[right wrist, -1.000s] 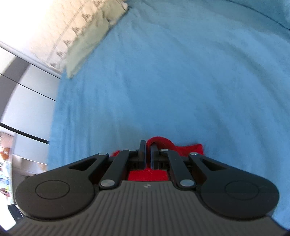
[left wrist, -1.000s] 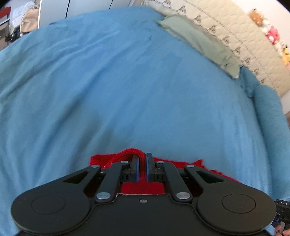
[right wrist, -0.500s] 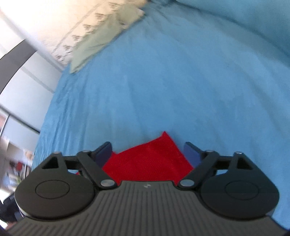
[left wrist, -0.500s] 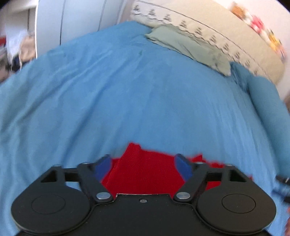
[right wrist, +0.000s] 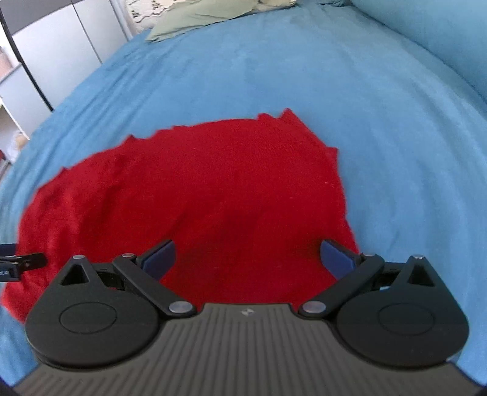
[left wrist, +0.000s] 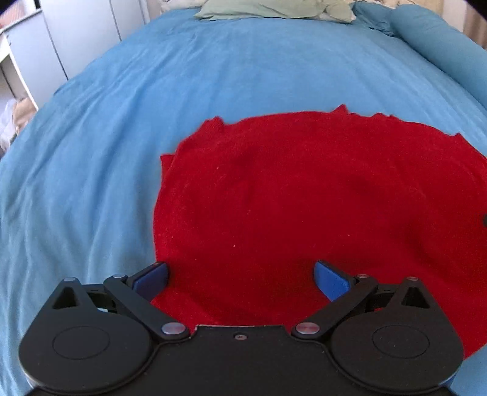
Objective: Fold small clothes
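The red garment lies flat on the blue bed, spreading toward 12 o'clock beyond both grippers. The left gripper is opening, the right gripper released; neither's fingers grip it.

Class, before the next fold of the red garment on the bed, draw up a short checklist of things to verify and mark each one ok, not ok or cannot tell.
1. Left gripper open, nothing pinched: ok.
2. Right gripper open, nothing pinched: ok.
3. Red garment lying on the blue bedcover, not dangling: ok.
4. Garment surface smooth: not ok, its far edge is jagged and uneven.
5. Bedcover beyond the garment free of clutter; the green cloth lies well away: ok.
6. Near edge of the garment: cannot tell, hidden behind the grippers.
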Demonstrator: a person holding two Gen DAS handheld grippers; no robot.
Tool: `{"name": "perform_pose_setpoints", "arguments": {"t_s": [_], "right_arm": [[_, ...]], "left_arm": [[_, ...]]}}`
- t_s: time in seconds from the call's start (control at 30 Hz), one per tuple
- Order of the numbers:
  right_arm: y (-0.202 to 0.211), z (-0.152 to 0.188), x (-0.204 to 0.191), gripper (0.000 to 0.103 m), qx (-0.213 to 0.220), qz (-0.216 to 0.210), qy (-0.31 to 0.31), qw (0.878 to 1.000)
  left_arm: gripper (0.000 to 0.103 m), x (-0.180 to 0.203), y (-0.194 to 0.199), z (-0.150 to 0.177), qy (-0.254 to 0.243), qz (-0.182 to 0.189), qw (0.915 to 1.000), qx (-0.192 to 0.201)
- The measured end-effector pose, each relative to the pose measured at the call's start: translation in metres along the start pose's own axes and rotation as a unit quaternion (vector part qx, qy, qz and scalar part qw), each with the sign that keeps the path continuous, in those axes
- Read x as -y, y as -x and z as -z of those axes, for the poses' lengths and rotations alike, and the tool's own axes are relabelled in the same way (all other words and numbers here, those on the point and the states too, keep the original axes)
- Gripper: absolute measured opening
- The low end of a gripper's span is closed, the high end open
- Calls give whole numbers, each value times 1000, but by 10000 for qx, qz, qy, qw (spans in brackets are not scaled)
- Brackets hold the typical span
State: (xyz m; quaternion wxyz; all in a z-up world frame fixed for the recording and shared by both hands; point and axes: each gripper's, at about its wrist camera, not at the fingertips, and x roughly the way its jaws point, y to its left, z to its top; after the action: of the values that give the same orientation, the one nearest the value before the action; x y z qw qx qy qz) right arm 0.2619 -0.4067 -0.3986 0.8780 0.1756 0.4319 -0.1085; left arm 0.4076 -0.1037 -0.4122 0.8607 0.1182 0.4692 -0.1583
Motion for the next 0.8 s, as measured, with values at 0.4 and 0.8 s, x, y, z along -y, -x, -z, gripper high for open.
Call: {"name": "perform_pose_setpoints", "arguments": {"t_s": [0.4,0.8], "right_arm": [[47,-21,13,103,296,33,-321,9990],[117,56,24,103,-68,260,-1135,9932]], "left_arm": [[103,2,57,-13,383,-372,9984,174],[103,91,58,-20,77,34,9997,228]]}}
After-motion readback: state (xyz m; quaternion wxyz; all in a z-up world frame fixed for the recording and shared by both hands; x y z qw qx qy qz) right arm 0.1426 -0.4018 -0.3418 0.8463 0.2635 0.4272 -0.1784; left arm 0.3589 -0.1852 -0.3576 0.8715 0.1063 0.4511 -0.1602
